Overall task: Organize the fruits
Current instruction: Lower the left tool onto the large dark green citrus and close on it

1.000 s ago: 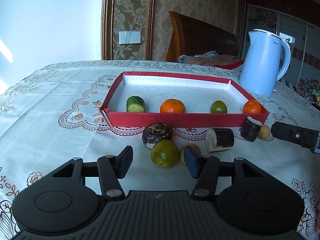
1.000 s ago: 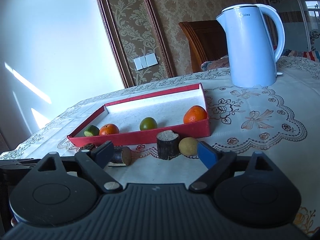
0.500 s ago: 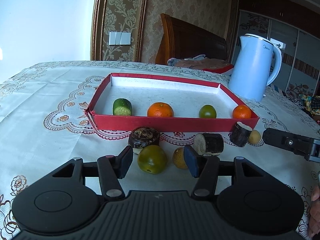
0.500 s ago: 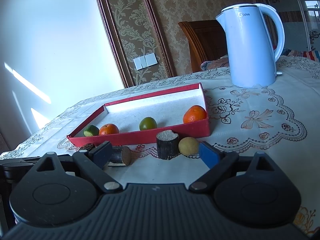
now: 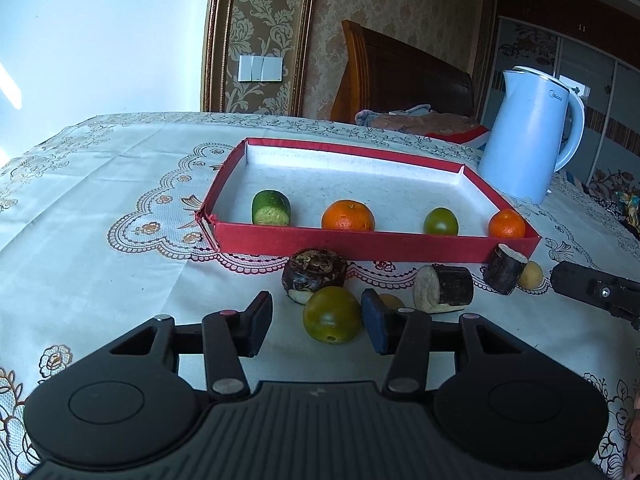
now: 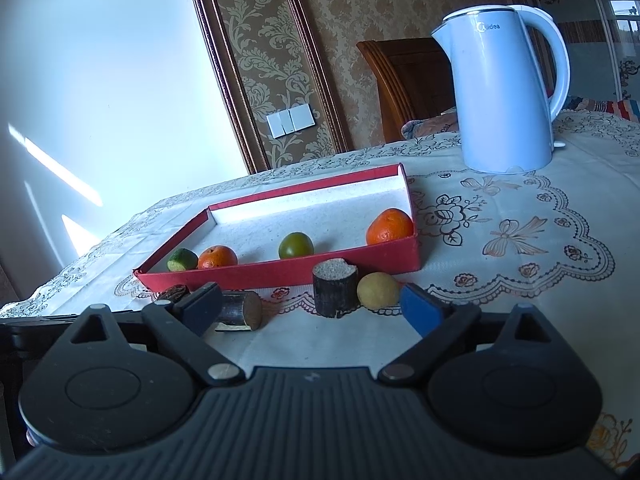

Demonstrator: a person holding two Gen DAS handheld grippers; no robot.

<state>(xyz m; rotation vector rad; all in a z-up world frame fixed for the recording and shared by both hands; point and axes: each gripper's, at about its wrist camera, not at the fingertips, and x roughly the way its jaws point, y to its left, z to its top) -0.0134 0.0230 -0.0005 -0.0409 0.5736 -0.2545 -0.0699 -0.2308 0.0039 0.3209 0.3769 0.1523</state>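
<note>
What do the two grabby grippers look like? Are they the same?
Yes, they match. The left gripper and the right gripper are black plastic, with a ribbed body, two round discs, silver pins on the linkages, and two fingers tipped with dark blue pads. No cables or sleeves show.

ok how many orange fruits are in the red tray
2: one orange fruit left of centre by the red tray's front wall, the other orange fruit in its front right corner. None seems hidden.
</note>
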